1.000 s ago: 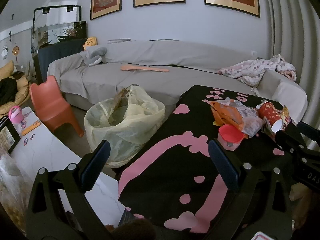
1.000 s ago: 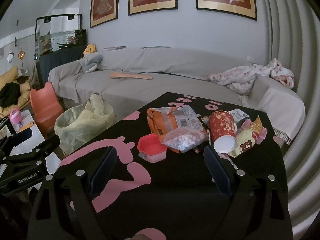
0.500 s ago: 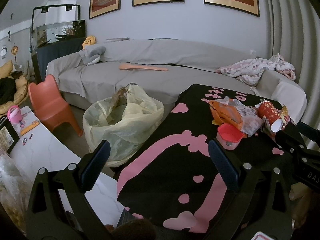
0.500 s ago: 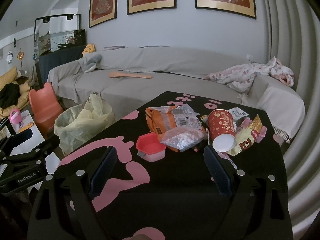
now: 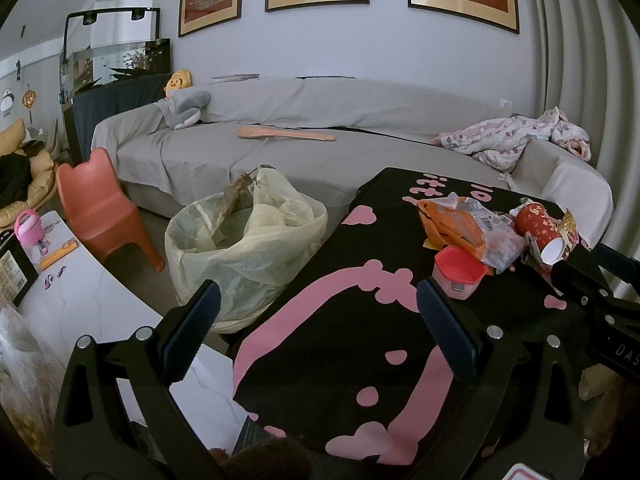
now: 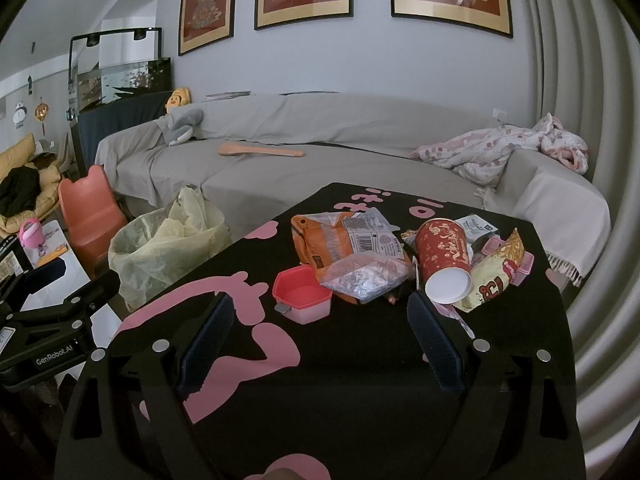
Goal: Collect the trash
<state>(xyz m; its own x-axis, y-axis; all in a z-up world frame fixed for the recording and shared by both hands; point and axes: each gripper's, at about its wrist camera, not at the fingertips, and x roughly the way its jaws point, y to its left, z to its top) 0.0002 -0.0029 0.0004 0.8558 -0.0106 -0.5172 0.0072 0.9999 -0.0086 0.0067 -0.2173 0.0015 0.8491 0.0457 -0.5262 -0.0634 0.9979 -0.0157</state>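
Trash heap on black table (image 6: 360,380) with pink pattern, ahead of right gripper (image 6: 318,322). Jaws spread wide, nothing between the pads; pink tub (image 6: 302,294) lying just past the gap, nearer the left finger (image 6: 204,340). Red cup (image 6: 442,258) on its side, white mouth toward camera, just beyond the right finger (image 6: 434,346). Orange bag (image 6: 320,246) and clear wrapper (image 6: 364,274) behind the tub, overlapping. Yellow snack bag (image 6: 494,276) right of the cup, touching it. Pink lidded box (image 6: 524,268) partly hidden under the yellow bag.

Left gripper (image 5: 318,324) likewise held open, empty, level above the table's near-left edge. Same heap well off to its right: tub (image 5: 458,272) just beyond the right finger (image 5: 446,332), cup (image 5: 540,230) farther right. Bin (image 5: 244,248) lined with yellow bag on the floor left of the table, beyond the left finger (image 5: 188,338), mouth open, brown scrap sticking out at the rim.

Both grippers level, pointing toward the grey sofa (image 6: 320,152). Each visible at the other view's edge, cut off by the frame. Bin contents hard to make out through the liner. Small items behind the cup unclear.
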